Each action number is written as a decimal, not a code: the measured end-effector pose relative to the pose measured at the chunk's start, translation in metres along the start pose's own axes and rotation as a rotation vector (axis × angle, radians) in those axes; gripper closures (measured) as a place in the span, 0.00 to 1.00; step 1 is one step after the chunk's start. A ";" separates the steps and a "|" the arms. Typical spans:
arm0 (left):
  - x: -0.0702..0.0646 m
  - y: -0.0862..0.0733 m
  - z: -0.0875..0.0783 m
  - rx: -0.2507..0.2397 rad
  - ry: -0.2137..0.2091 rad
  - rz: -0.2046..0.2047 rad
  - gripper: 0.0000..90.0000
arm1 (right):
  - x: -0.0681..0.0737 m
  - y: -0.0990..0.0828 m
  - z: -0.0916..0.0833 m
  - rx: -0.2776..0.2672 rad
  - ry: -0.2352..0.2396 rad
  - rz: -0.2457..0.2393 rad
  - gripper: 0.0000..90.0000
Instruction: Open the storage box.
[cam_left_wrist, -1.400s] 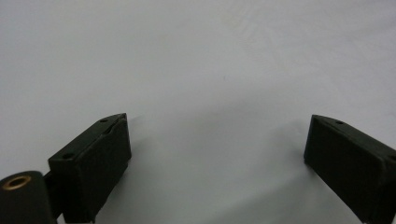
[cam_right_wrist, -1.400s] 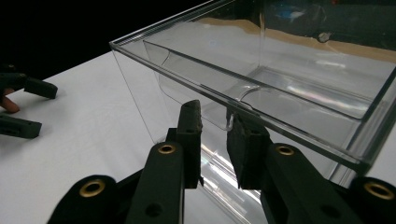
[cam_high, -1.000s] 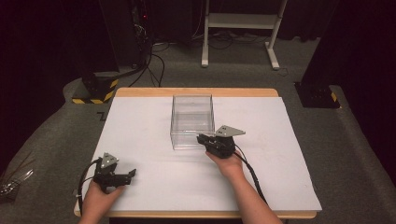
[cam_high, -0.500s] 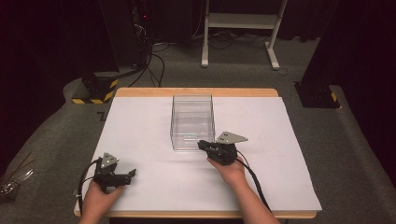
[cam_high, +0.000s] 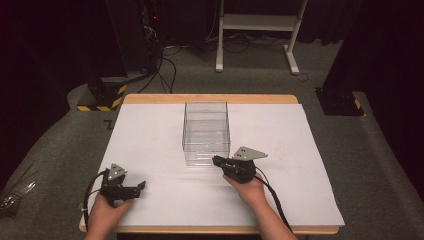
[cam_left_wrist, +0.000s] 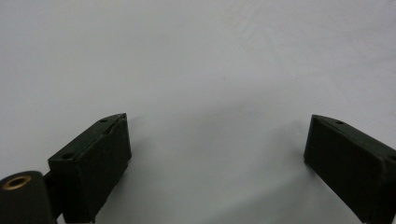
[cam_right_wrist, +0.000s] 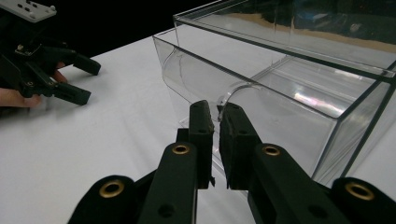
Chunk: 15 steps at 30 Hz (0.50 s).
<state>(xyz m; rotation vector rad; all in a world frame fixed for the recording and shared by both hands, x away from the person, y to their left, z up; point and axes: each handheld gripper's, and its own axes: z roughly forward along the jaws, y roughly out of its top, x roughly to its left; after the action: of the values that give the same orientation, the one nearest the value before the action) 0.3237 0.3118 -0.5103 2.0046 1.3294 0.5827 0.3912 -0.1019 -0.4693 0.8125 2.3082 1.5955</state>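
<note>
A clear plastic box (cam_high: 206, 132) stands in the middle of the white sheet (cam_high: 300, 150). My right gripper (cam_high: 216, 160) sits at the box's near right corner, pointing left. In the right gripper view the box (cam_right_wrist: 289, 70) rises just beyond the right gripper (cam_right_wrist: 217, 109), whose jaws are shut on a thin clear curved tab (cam_right_wrist: 233, 91) on the box's front wall. My left gripper (cam_high: 141, 185) rests at the front left of the sheet. In its own view the left gripper (cam_left_wrist: 217, 135) is wide open with nothing but white sheet between the jaws.
The table's wooden edge (cam_high: 210, 98) borders the sheet at the back. Behind the table stand a white frame (cam_high: 260, 30), dark cabinets, cables and a yellow-black striped base (cam_high: 102, 97). The left gripper (cam_right_wrist: 70, 79) also lies on the sheet in the right gripper view.
My right gripper has drawn back a little toward the table's near edge, staying at the box's front. The left gripper has not moved.
</note>
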 end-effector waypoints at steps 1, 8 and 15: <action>0.000 0.000 0.000 0.000 0.000 0.000 0.08 | 0.001 0.000 -0.001 0.000 0.002 0.000 0.93; 0.000 0.000 0.000 0.000 0.001 0.001 0.08 | 0.005 -0.004 -0.006 -0.002 0.011 0.001 0.94; 0.000 0.000 0.000 -0.002 0.001 0.000 0.08 | 0.010 -0.007 -0.010 -0.005 0.020 -0.004 0.95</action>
<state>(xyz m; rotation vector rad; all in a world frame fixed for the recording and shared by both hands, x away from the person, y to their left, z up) 0.3238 0.3118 -0.5104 2.0035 1.3286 0.5844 0.3760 -0.1064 -0.4705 0.7938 2.3171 1.6144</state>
